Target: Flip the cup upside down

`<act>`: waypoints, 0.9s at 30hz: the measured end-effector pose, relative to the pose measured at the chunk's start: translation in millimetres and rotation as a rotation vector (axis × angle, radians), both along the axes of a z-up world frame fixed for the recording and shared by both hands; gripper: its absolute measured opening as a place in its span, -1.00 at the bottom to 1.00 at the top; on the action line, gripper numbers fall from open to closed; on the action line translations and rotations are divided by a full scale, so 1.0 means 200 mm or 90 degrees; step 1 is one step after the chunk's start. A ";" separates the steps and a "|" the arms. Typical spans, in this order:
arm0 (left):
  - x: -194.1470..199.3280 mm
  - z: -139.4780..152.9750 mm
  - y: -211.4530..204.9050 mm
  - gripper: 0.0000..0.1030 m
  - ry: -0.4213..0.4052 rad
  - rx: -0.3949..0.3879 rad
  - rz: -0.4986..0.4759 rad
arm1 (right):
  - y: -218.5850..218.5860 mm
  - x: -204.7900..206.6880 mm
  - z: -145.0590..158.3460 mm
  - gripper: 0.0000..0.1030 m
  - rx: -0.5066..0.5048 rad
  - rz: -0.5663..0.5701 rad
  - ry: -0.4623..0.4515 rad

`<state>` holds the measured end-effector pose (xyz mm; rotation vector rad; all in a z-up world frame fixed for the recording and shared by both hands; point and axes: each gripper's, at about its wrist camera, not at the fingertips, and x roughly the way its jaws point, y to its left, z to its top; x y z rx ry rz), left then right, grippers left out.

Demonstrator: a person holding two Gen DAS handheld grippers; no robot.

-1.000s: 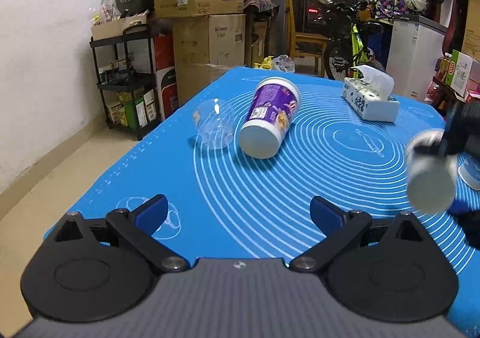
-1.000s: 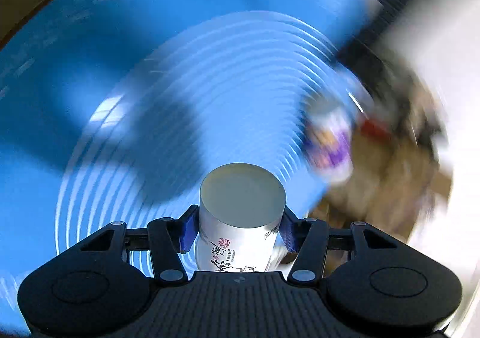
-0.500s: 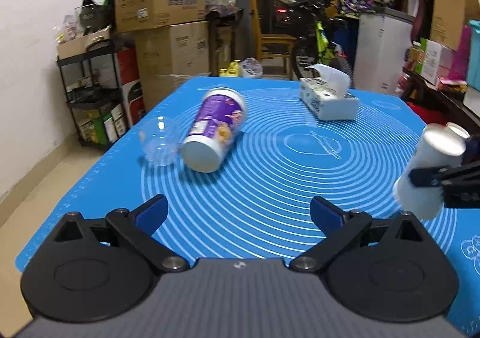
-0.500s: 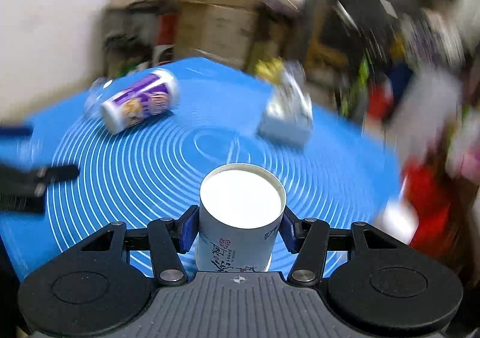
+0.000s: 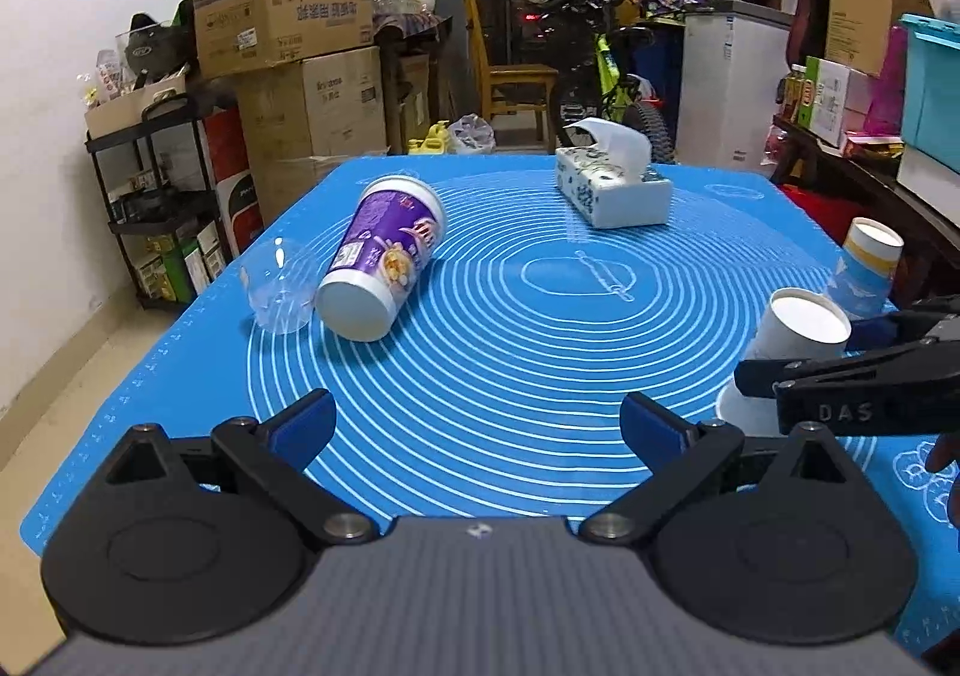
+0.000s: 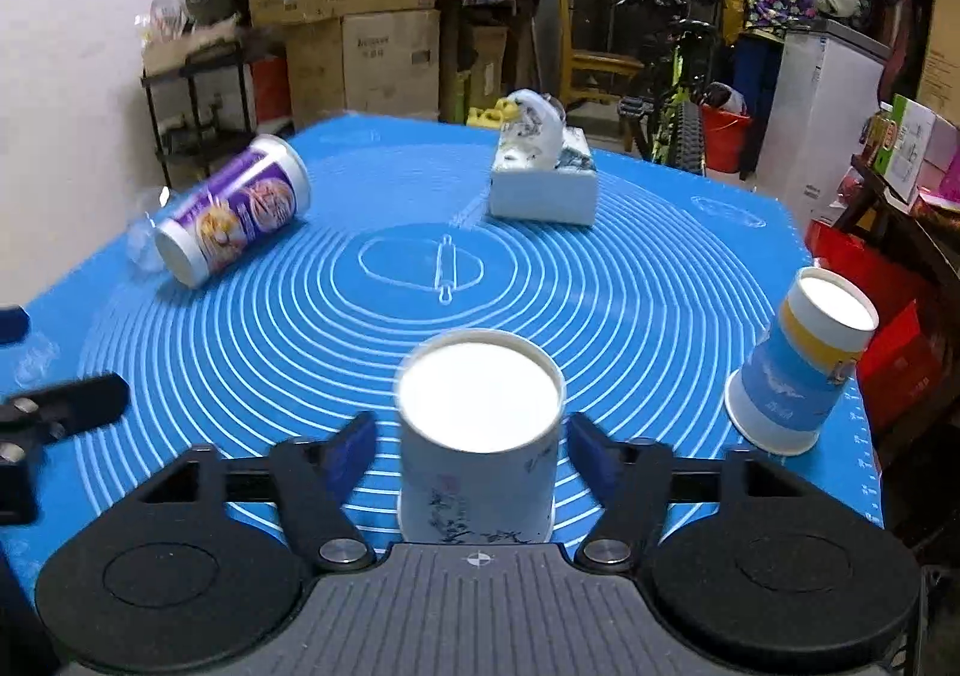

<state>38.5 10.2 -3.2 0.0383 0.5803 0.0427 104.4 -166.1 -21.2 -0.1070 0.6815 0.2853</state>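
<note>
A white paper cup [image 6: 477,436] stands upside down on the blue mat [image 6: 600,280], base up. My right gripper [image 6: 472,448] is open, its blue pads apart from the cup on both sides. The cup shows at the right of the left wrist view [image 5: 792,352], partly behind the right gripper's black fingers [image 5: 840,376]. My left gripper [image 5: 477,424] is open and empty above the mat's near edge. A purple cup [image 5: 384,262] lies on its side at the left, next to a clear plastic cup [image 5: 279,289].
A blue-and-yellow paper cup [image 6: 798,364] stands upside down near the mat's right edge. A tissue box [image 5: 612,184] sits at the far side. Boxes, a shelf, a chair and a bicycle stand beyond the table.
The right gripper swung the white cup over, set it base-up on the mat, and opened its jaws. The left gripper's view has turned to the right.
</note>
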 end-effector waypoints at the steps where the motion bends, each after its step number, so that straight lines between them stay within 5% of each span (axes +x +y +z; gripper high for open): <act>1: -0.01 0.01 -0.01 0.94 0.001 0.001 -0.005 | -0.01 -0.03 0.02 0.65 0.005 -0.009 -0.014; 7: -0.09 0.03 -0.09 0.94 0.005 -0.005 -0.043 | -0.08 -0.26 0.08 0.86 0.012 -0.044 -0.057; 16: -0.14 -0.02 -0.16 0.94 0.030 0.001 -0.068 | -0.22 -0.52 0.04 0.86 0.056 -0.113 -0.045; 27: -0.19 -0.03 -0.18 0.94 0.038 0.017 -0.073 | -0.24 -0.61 0.08 0.86 0.071 -0.101 -0.050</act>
